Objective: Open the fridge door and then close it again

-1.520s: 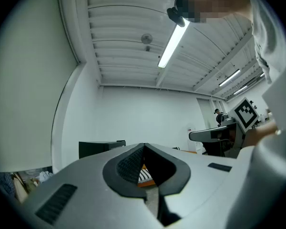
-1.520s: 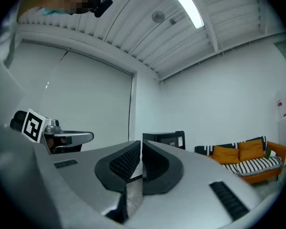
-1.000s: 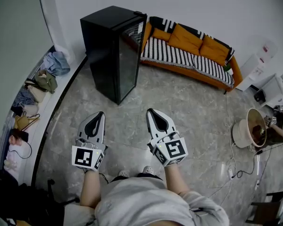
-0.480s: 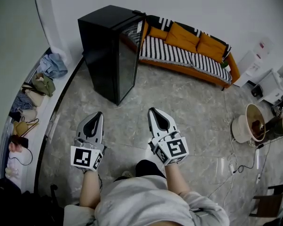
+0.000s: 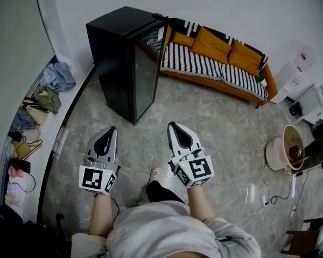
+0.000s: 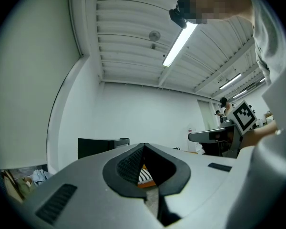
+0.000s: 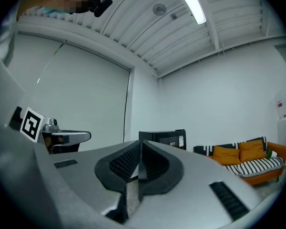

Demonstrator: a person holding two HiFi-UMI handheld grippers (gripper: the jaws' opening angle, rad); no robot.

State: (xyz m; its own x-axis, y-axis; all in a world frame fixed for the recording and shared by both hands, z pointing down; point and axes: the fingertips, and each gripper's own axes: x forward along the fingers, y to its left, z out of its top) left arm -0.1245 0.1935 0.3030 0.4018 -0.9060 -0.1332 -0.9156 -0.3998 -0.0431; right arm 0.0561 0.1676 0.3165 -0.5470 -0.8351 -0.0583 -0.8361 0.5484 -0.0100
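**Item: fridge** [image 5: 124, 58]. Black upright cabinet standing on the floor [image 5: 220, 122] against the white wall, near the room's corner. Its glossy door faces the sofa side and lies flush with the cabinet.

**Writing and labels**
- A small pale label [image 7: 180, 140] sits at the upper corner of the fridge front. Its print is too small to read.
- A white wall notice [image 7: 281, 106] with a red mark hangs to the right. Its text is not legible.
- The marker cubes on both grippers, left [image 5: 95, 178] and right [image 5: 196, 170], carry black-and-white square patterns and no lettering.

**Grippers**
- Left gripper [image 5: 112, 129]: the jaws are together with nothing between them. It is held over the floor, pointing towards the fridge and well apart from it.
- Right gripper [image 5: 172, 125]: the jaws are pressed together and empty. It is level with the left one and also well short of the fridge.

**Surroundings**
- An orange sofa [image 5: 215, 58] with a black-and-white striped cover [image 5: 204, 63] stands just beside the fridge, along the same wall.
- A low ledge [image 5: 59, 128] on the left carries clothes and bags [image 5: 46, 93].
- A white unit [image 5: 292, 82] stands at the right wall.
- A round beige tub [image 5: 282, 147] stands at the right.
- Cables [image 5: 266, 192] trail across the floor near the tub.
- The person's shoe [image 5: 156, 173] shows below and between the grippers.

**In the way:** only a bare stretch of grey stone-patterned floor lies between the jaws and the fridge door.
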